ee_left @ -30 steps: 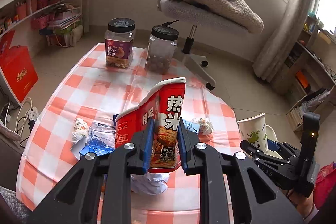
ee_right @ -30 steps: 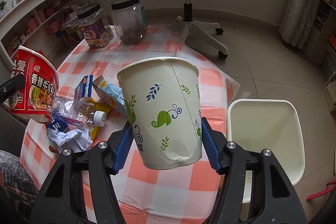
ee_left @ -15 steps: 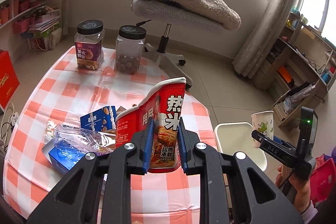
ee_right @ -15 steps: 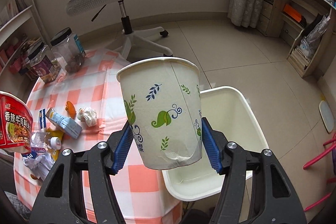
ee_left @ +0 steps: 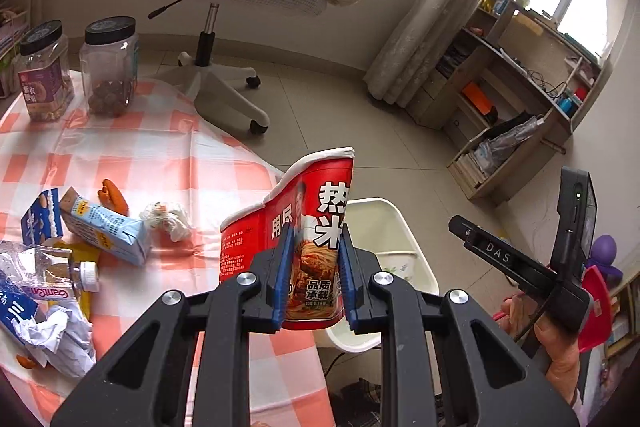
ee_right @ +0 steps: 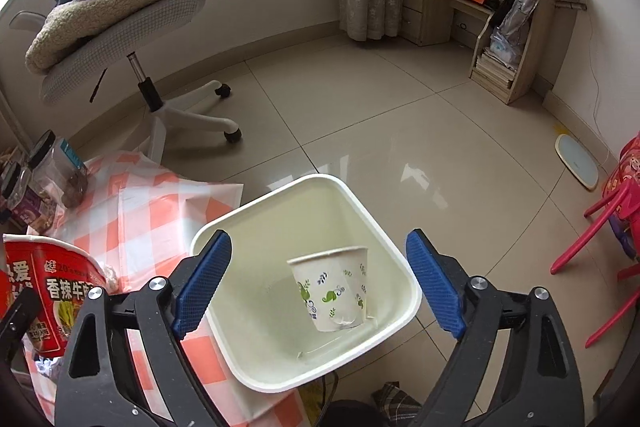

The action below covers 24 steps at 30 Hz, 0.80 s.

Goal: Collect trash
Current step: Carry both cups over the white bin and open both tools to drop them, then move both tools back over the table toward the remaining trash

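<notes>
Red and glossy, the noodle cup [ee_left: 304,247] sits crushed in the left gripper [ee_left: 313,281], its rim buckled, held at the table [ee_left: 160,155] edge beside the bin [ee_right: 384,239]. Half a second ago the right gripper [ee_right: 318,281] clutched the paper cup [ee_right: 332,291]; now its jaws gape and the cup lies in the smooth white bin. One piece binned; the noodle cup looks next.
</notes>
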Tool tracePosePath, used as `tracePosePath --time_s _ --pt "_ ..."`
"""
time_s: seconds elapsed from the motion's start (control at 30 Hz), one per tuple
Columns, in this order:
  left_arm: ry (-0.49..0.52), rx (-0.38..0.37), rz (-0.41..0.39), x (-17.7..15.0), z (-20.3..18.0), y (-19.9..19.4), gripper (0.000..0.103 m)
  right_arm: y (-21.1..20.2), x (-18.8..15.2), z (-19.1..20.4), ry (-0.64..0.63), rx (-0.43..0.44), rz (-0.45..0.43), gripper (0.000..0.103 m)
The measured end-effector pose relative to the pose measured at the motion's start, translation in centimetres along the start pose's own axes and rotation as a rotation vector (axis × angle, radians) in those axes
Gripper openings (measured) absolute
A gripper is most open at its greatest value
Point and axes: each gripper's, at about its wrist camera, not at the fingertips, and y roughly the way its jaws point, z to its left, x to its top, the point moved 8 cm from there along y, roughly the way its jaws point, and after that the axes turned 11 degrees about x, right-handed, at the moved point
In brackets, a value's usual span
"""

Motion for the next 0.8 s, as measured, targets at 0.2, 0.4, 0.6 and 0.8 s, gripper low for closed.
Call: tracePosePath --time_s 0.2,0.4,0.6,0.8 --pt "0.028 -0.067 0.051 -0.1 -4.5 3.1 0.022 -1.6 1.1 -3.5 0.084 -0.016 -0.05 0.088" --pt "0.064 -0.101 0.083 -0.3 -8.1 5.5 0.022 -3.0 1.7 -5.5 0.125 -0.032 -0.095 0.088" --pt "0.06 -0.101 0.048 0.0 -8.7 5.4 0.07 -4.6 2.4 -6.0 0.098 -0.066 -0.168 0.09" --pt "0.063 0.101 -0.059 0.8 -5.3 2.9 0.08 -6.7 2.6 -3.7 0.022 -0.083 -0.274 0.096"
